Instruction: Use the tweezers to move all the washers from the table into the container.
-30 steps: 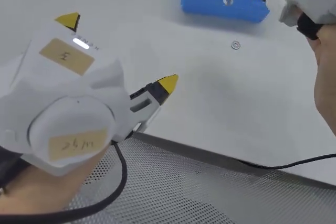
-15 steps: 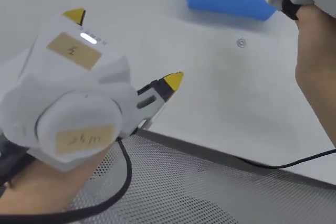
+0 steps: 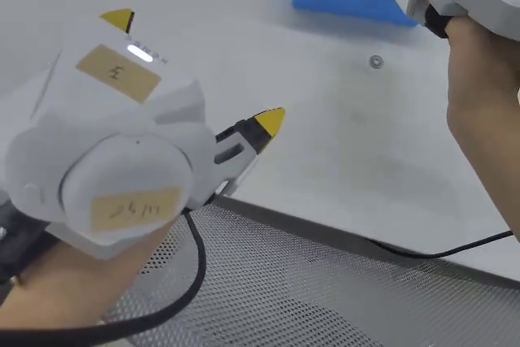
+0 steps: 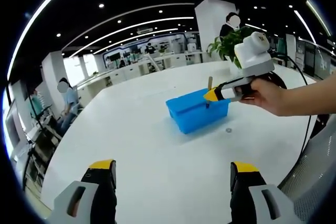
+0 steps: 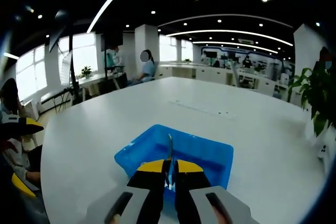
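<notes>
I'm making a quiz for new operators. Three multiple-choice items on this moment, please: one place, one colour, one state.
1. Where are the tweezers relative to the container? A over it; B beneath it; C far beside it.
2. The container's colour? A red; B blue; C green.
3. The left gripper's jaws? A open, empty; B shut, empty; C shut on something.
Answers: A, the tips hang above the container in the right gripper view; B, its walls are blue; A, both jaws stand apart with nothing between.

An open-plan office; desk rows [image 4: 131, 66], ceiling light strips [image 5: 236, 31], seated people [image 5: 148, 66].
</notes>
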The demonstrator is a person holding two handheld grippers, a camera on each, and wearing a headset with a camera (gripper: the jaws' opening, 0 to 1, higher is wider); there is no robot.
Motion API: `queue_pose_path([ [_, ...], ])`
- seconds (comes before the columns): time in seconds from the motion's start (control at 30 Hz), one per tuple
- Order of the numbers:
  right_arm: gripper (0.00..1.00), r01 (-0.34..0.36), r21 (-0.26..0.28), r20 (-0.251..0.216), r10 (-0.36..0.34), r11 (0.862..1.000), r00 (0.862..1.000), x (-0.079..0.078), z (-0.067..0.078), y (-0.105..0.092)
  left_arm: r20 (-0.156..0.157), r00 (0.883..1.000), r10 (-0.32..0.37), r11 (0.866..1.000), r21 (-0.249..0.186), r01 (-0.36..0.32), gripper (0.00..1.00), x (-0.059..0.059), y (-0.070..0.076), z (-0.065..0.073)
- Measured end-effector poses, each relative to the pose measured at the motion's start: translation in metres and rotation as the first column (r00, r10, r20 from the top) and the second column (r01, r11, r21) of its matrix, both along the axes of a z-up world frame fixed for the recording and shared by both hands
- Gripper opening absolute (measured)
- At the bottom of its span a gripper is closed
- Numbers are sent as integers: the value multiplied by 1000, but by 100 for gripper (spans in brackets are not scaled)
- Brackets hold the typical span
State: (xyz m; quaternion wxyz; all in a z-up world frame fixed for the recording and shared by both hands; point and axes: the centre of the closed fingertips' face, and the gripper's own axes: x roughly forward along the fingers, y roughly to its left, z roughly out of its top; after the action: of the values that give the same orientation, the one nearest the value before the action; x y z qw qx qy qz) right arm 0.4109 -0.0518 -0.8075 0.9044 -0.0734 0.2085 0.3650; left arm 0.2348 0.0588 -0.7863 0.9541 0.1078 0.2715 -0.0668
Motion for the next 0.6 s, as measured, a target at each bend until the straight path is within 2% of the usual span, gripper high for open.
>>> queue_pose_path([
  [0.13,3,9,2,-2,-9,1000,1000,0,2,-3,1,1000,1,1000,1,-1,92,0,0,1],
  [0.23,3,12,38,19,-13,999,1000,-6,24,-7,3,1000,3,1000,0,-3,92,0,1,1],
  [0.4,3,2,67,40,-5,998,999,-22,49,-15,4,1000,-1,1000,1,1,92,-1,0,1],
  [0.5,3,-10,76,44,7,997,999,-33,59,-19,5,1000,-1,1000,-1,1,92,-1,0,1],
  [0.6,3,-18,73,40,16,997,999,-44,61,-24,6,1000,1,1000,-2,-1,92,-1,0,1],
])
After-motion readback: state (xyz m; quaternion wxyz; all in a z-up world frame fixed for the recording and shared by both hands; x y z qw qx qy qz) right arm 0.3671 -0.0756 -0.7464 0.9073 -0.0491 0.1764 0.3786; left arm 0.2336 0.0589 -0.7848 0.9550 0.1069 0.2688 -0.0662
